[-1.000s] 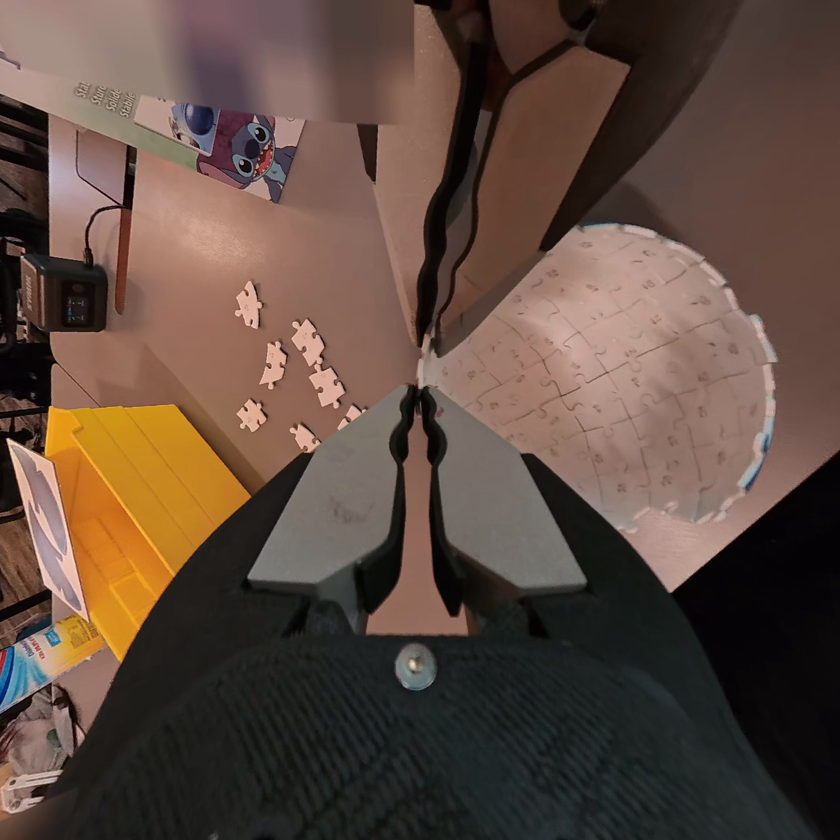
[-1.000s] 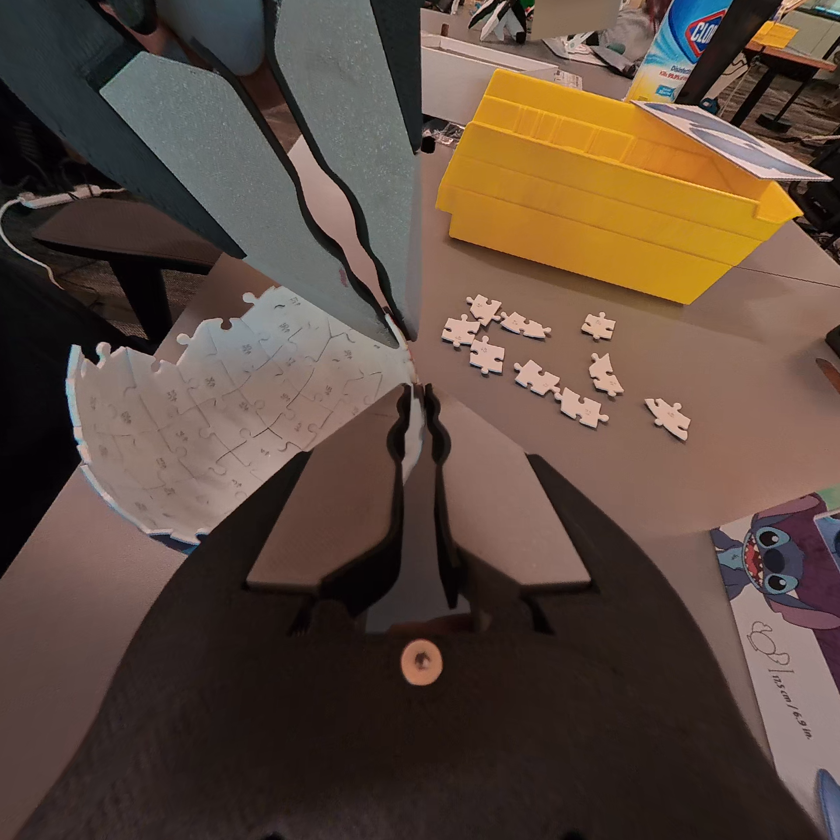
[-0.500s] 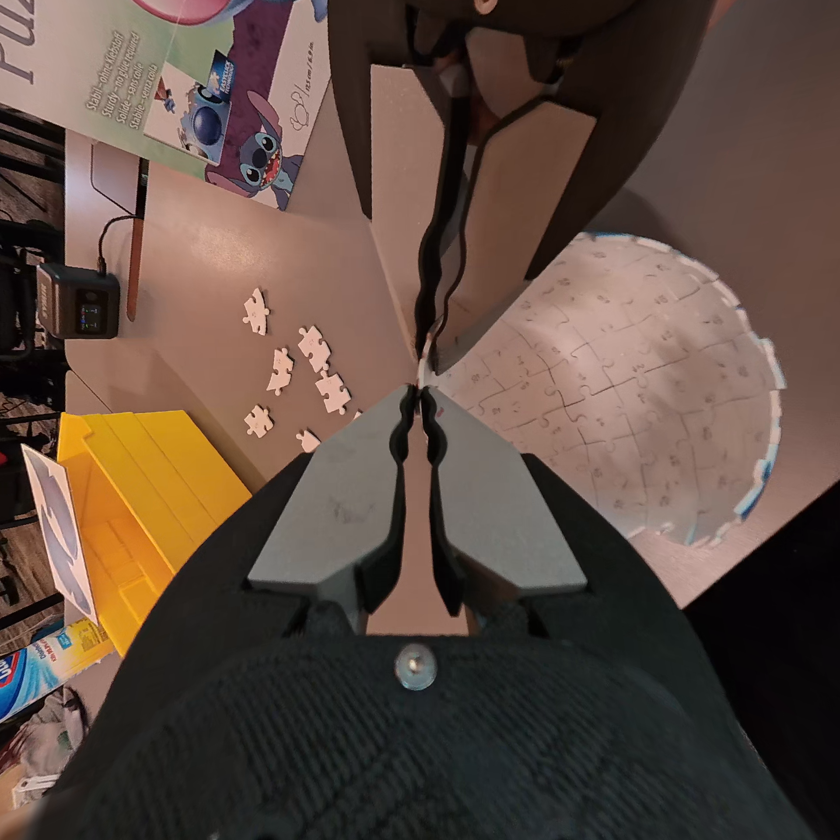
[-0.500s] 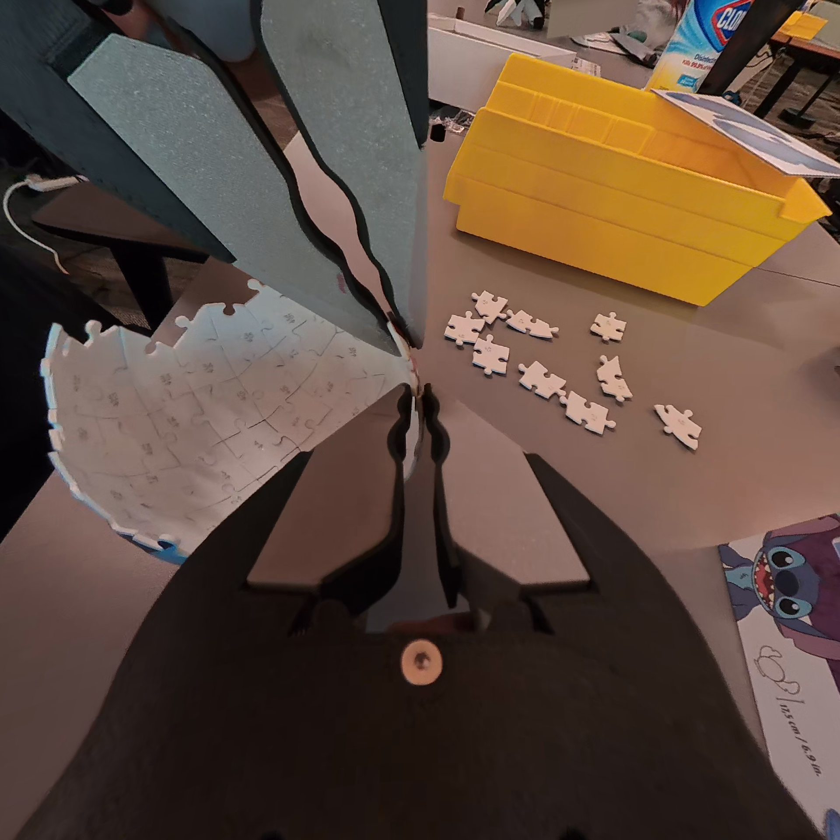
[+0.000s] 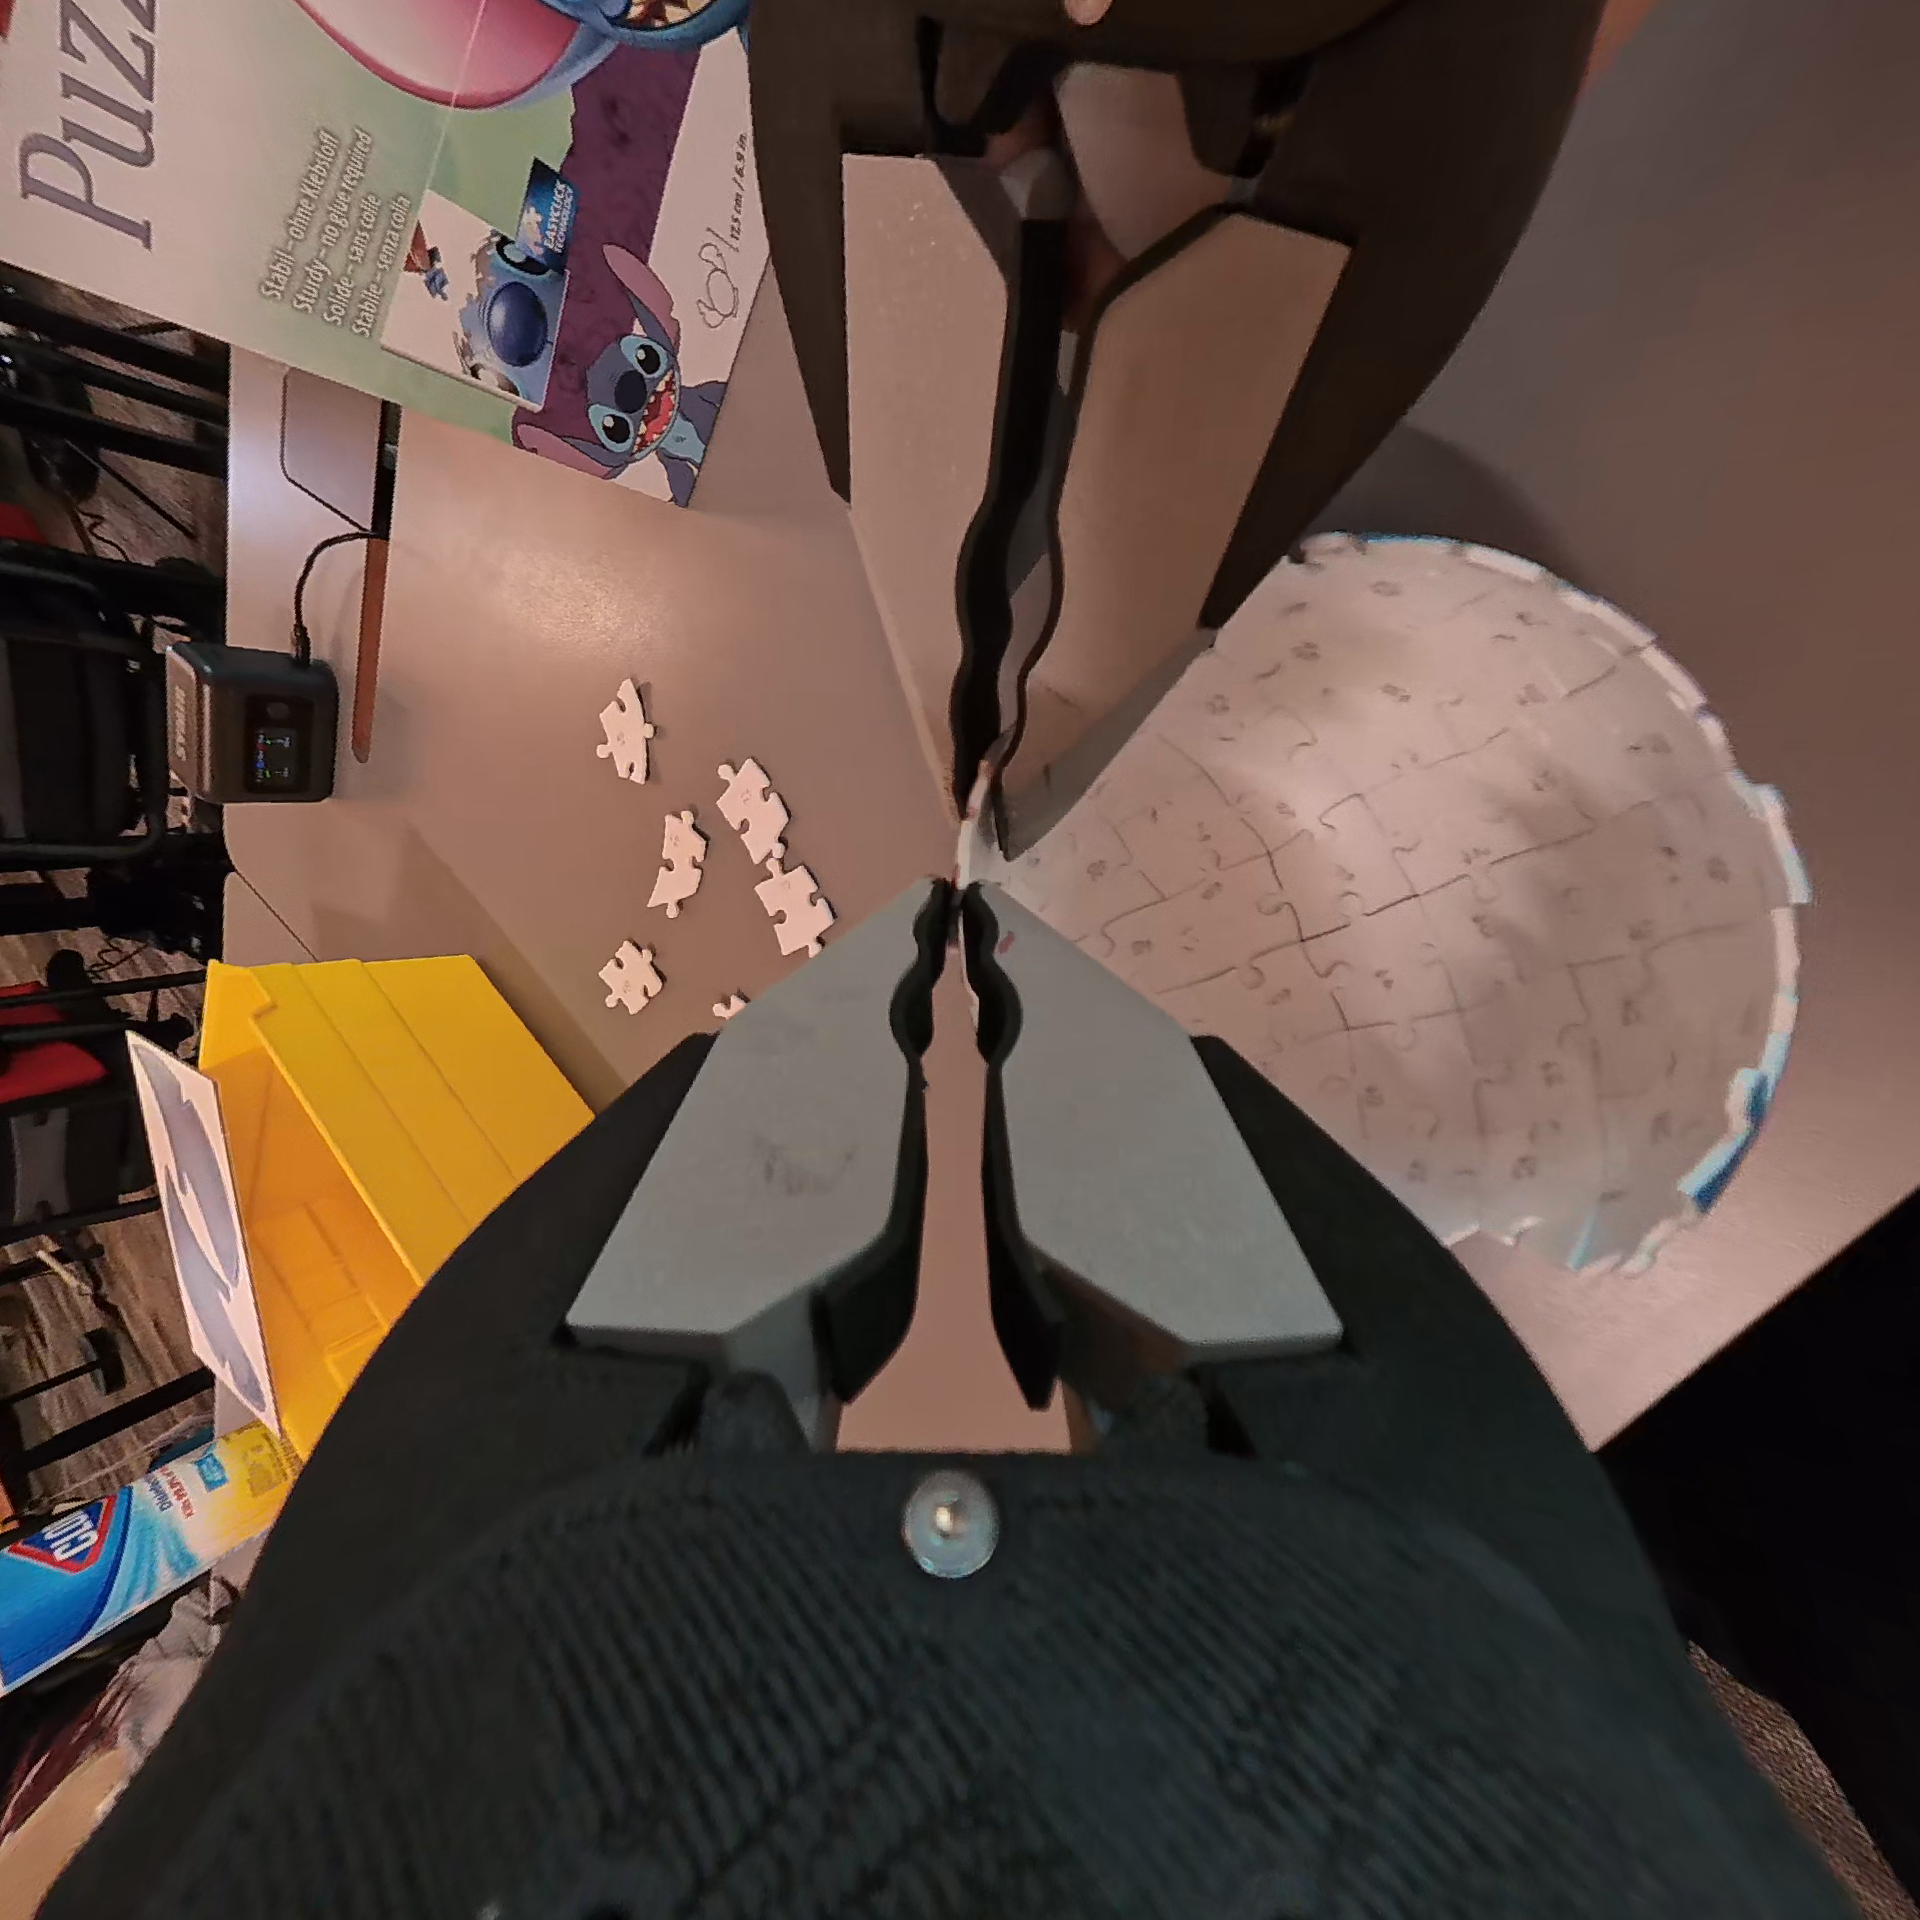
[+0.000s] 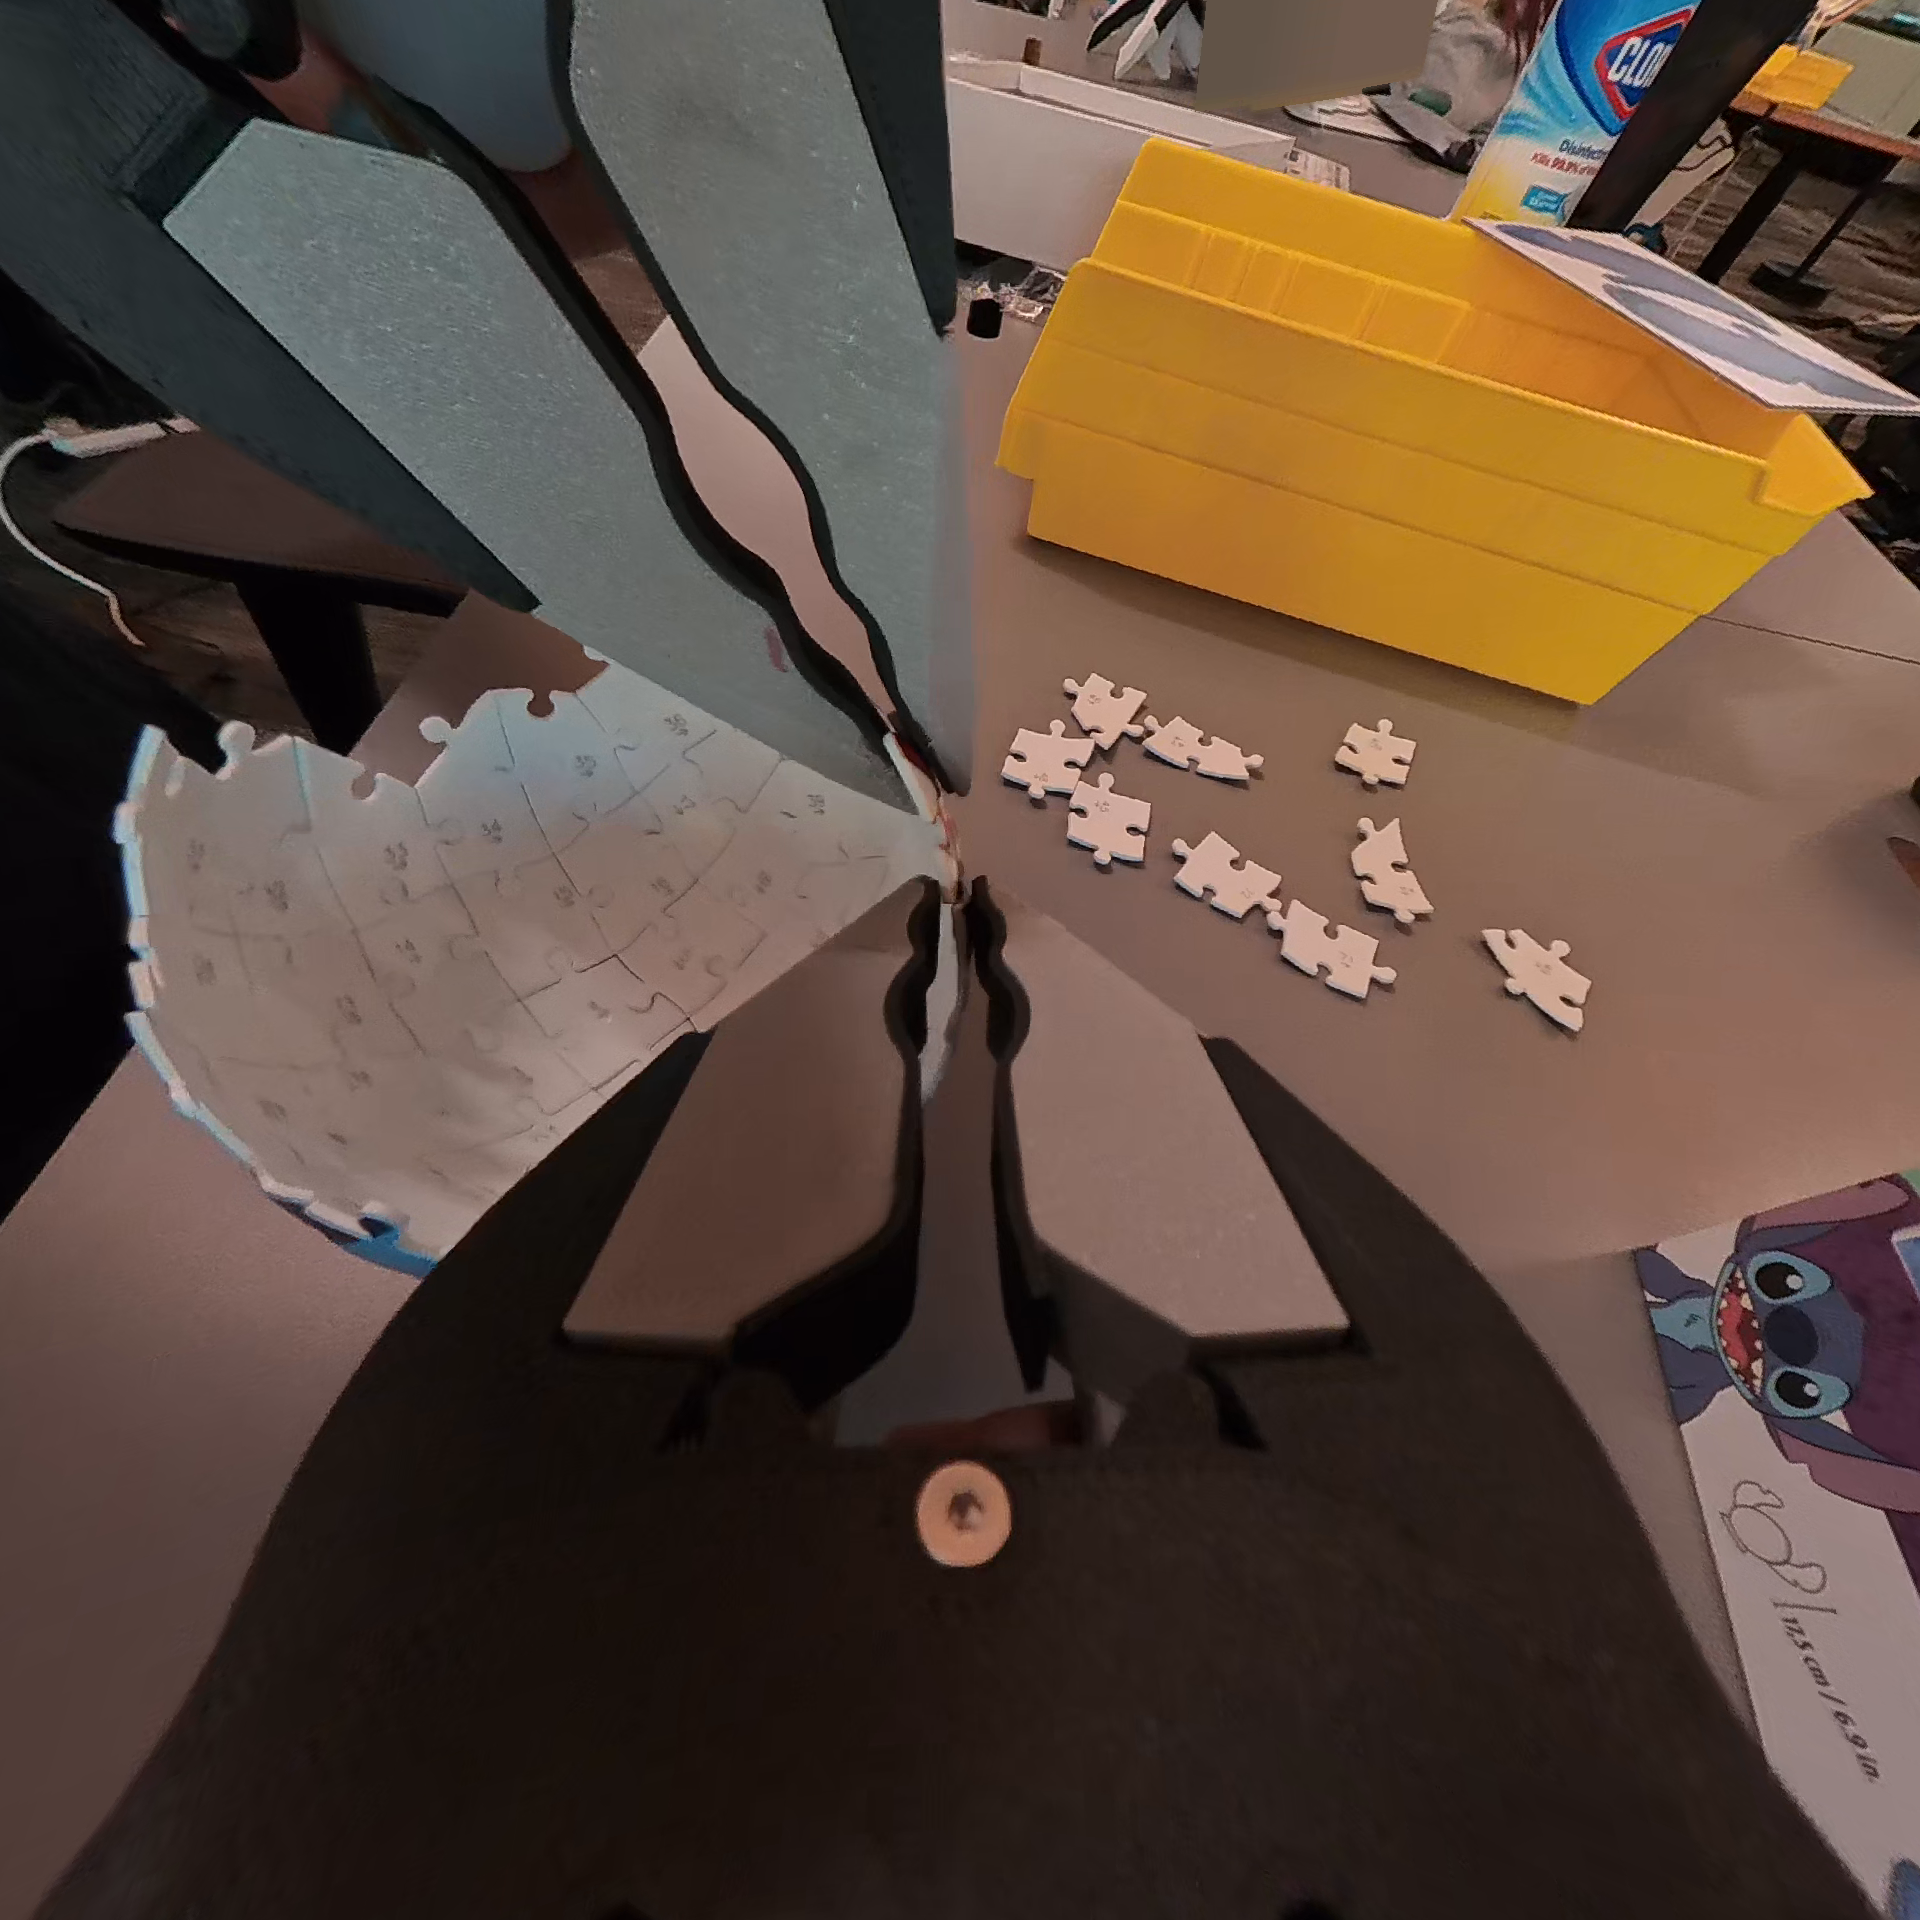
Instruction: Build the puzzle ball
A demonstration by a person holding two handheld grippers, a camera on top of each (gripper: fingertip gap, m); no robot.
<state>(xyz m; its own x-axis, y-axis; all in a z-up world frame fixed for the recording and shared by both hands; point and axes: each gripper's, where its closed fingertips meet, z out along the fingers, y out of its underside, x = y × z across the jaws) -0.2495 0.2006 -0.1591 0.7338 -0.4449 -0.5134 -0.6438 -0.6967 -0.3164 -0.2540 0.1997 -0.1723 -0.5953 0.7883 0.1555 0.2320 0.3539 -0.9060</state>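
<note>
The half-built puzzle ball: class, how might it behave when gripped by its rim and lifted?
The half-built puzzle ball is a thin open shell of interlocked pieces, so probably light. Its seams may flex or pop apart under a squeeze. With its rounded underside it would likely rock or roll if set on the table.

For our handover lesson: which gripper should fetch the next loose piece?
Probably right: the loose pieces lie fully in view beside the right gripper; the left gripper holds the ball shell.

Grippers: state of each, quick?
Left gripper: shut on the puzzle ball rim.
Right gripper: shut on the same rim, beside it.
</note>
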